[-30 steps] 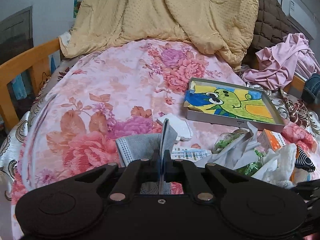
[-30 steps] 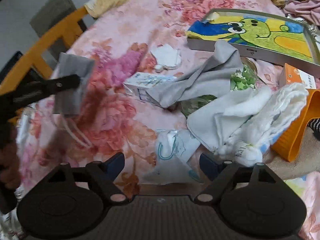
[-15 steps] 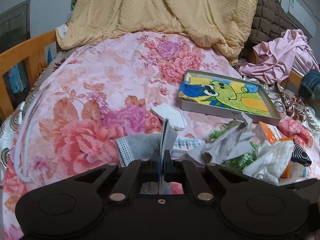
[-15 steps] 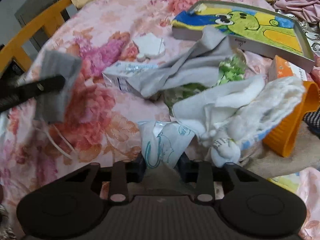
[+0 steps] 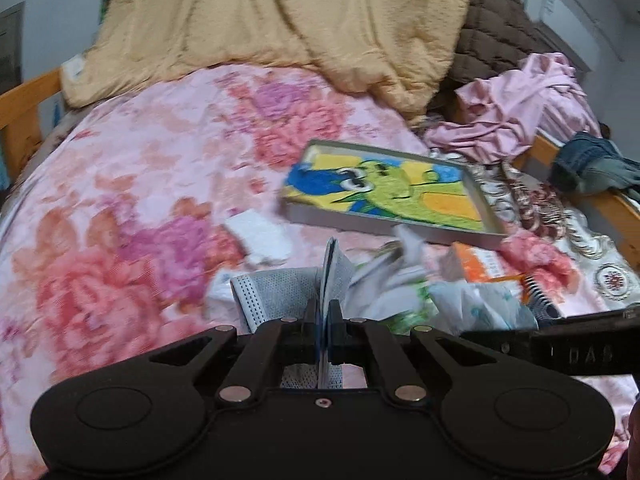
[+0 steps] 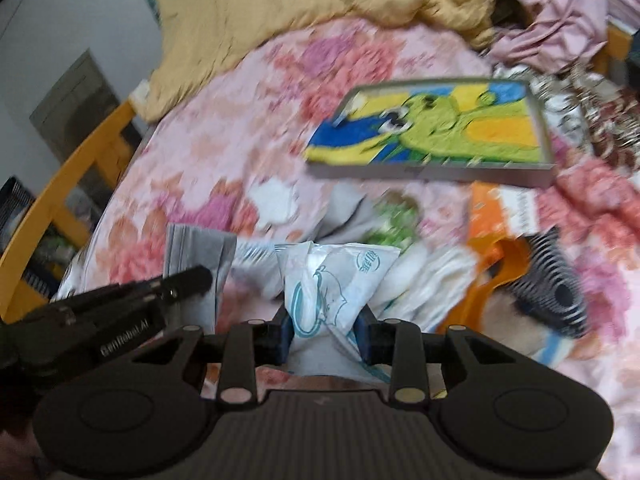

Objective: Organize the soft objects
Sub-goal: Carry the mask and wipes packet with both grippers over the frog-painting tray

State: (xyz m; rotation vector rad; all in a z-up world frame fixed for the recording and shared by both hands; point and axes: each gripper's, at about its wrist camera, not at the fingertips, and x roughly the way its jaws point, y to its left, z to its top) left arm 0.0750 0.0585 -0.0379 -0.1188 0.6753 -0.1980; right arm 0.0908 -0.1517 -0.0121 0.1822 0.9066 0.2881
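Two soft items are being held above the bed (image 5: 132, 152), the left hand-held gripper (image 5: 325, 316) pinching a grey face mask (image 5: 280, 292), the right hand-held gripper (image 6: 323, 334) clamping a tissue pack (image 6: 336, 276), while most clutter (image 6: 408, 272) is lying unsorted.

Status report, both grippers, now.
Left gripper shut on grey face mask. Right gripper shut on tissue packet. Clutter pile ahead.
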